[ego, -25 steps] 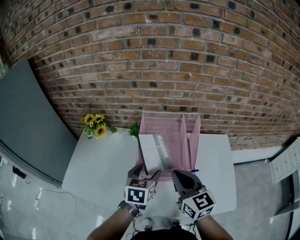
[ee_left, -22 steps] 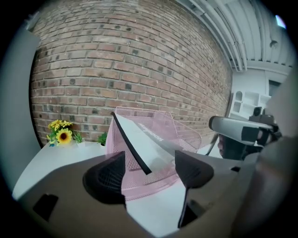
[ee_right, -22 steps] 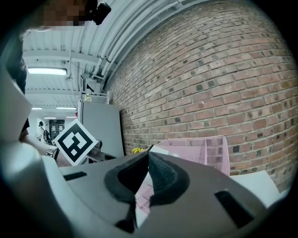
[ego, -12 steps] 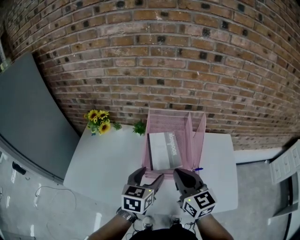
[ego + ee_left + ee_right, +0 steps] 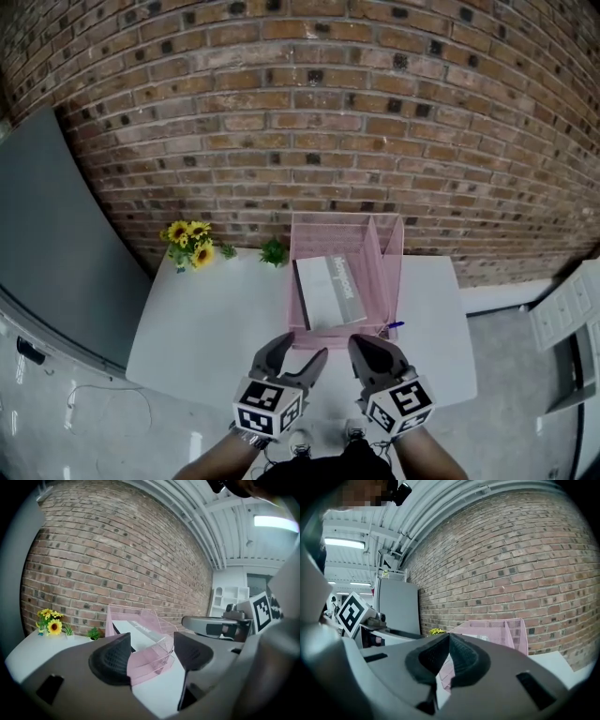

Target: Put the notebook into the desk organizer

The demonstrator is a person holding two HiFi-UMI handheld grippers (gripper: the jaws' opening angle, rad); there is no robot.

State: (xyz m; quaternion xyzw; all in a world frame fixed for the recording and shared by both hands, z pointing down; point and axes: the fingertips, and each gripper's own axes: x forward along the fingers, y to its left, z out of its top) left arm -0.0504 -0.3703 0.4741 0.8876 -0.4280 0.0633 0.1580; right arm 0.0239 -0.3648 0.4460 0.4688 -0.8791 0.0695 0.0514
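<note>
Head view: the notebook (image 5: 330, 292) rests inside the organizer (image 5: 342, 225), in its left bay. Its long axis runs away from the person, straight ahead of the left gripper (image 5: 302, 351), which is the nearer one.

Left gripper view: the jaws are spread and closing on nothing, well short of the notebook.

Right gripper view: the right gripper (image 5: 449, 644) has its jaws pressed together, empty.

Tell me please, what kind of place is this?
Probably an indoor work or test room arranged like an office desk: a white table stands against a bare brick wall, with a pink mesh desk organizer holding a notebook, and small sunflowers for decoration.
</note>
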